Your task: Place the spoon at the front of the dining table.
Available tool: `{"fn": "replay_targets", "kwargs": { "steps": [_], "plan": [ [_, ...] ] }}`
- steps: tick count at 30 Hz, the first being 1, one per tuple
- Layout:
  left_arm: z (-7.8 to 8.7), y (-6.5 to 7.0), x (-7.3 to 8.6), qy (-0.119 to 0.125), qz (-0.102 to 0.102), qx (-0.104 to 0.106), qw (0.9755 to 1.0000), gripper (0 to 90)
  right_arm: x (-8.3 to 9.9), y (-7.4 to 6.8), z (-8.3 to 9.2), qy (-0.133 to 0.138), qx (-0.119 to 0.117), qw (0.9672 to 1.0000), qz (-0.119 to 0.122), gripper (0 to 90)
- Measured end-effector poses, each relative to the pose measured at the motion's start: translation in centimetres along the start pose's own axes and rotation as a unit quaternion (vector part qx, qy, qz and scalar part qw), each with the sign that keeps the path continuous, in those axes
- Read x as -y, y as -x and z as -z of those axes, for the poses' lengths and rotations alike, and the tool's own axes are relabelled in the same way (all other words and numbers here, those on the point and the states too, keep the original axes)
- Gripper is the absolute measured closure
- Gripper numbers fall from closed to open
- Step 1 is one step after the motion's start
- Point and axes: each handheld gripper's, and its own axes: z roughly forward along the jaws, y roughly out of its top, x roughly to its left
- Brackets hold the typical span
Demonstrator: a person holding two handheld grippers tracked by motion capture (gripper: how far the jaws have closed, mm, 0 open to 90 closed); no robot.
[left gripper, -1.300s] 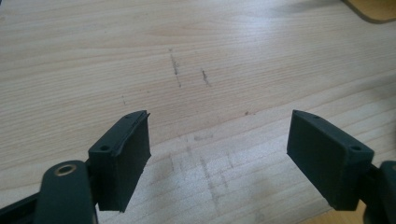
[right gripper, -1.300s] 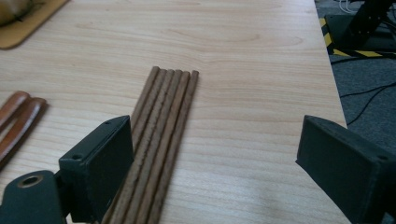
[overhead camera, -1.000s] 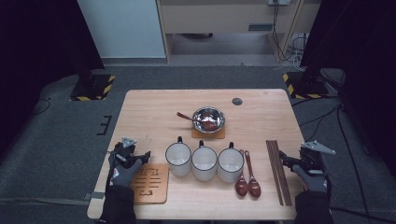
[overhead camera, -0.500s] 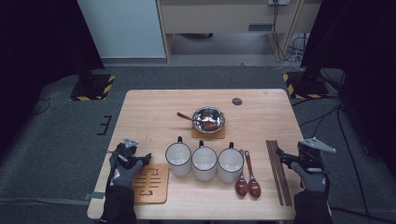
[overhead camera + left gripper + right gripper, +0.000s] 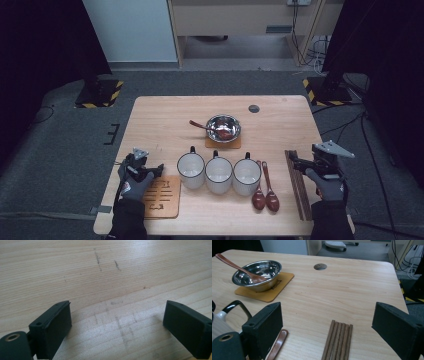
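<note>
Chopsticks [image 5: 338, 340], a bundle of thin stiff wooden sticks, lie flat on the table [image 5: 352, 290] between and just ahead of the right gripper [image 5: 327, 327] jaws, which stand wide open, empty. Probably light, prone to roll and scatter; best pinched mid-length across the bundle. Left gripper [image 5: 117, 325] has just been opening, nothing between its jaws, bare wood below.

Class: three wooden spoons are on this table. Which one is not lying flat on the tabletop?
The spoon in the steel bowl: this spoon leans on the bowl's rim, handle jutting out. The other two spoons lie flat, side by side, right of the mugs.
</note>
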Motion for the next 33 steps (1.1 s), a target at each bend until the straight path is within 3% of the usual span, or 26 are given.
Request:
{"fn": "replay_targets", "kwargs": {
  "steps": [6,18,33],
  "plan": [
    [-0.1,0.0,0.0,-0.002,0.004,-0.003,1.0,4.3,-1.7,-1.3,0.0,0.012,-0.007,0.9998,0.012,10.5],
    [-0.1,0.0,0.0,-0.005,0.003,-0.004,1.0,2.8,-4.5,-5.0,-2.0,0.014,-0.024,0.9988,0.04,11.4],
    [-0.1,0.0,0.0,-0.005,0.002,-0.004,1.0,2.5,-7.4,-8.8,-4.4,0.02,-0.046,0.9972,0.055,14.1]
  ]
}}
